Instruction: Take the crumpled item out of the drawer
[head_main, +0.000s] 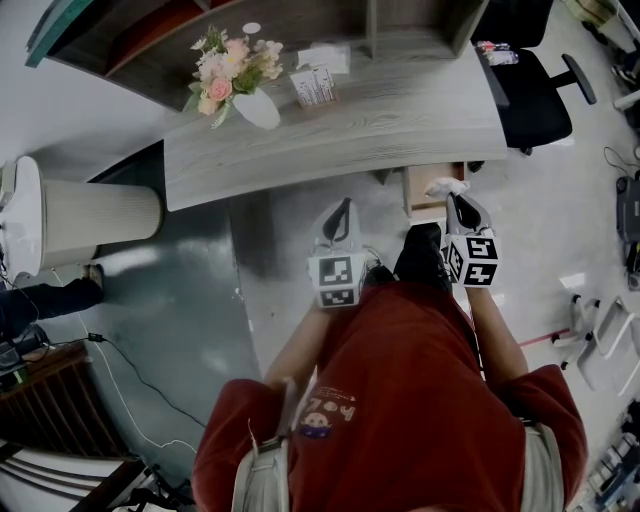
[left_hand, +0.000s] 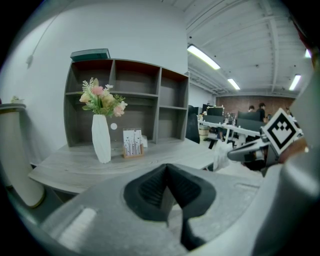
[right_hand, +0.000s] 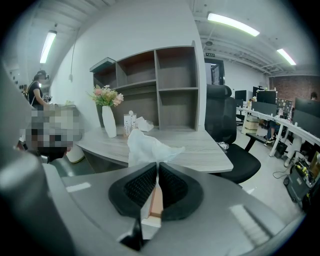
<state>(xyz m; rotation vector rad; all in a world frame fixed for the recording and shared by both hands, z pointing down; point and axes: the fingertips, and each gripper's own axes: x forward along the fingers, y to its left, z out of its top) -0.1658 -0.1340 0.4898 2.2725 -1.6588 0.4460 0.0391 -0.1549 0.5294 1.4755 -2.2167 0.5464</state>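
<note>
My right gripper (head_main: 457, 198) is shut on a crumpled white tissue (head_main: 446, 186), lifted just above the open wooden drawer (head_main: 424, 193) under the desk's right end. In the right gripper view the crumpled tissue (right_hand: 146, 147) sticks up out of the shut gripper (right_hand: 156, 167), and the drawer's wooden edge (right_hand: 157, 202) shows below. My left gripper (head_main: 341, 213) hangs to the left of the drawer, in front of the desk, shut and holding nothing. In the left gripper view its jaws (left_hand: 167, 171) meet at the tip, and the right gripper (left_hand: 250, 148) with the tissue (left_hand: 221, 155) shows at the right.
A grey wooden desk (head_main: 400, 115) carries a white vase of flowers (head_main: 240, 85), a small card holder (head_main: 315, 85) and a shelf unit (right_hand: 170, 90). A black office chair (head_main: 535, 90) stands at the right, a white cylinder bin (head_main: 95, 215) at the left.
</note>
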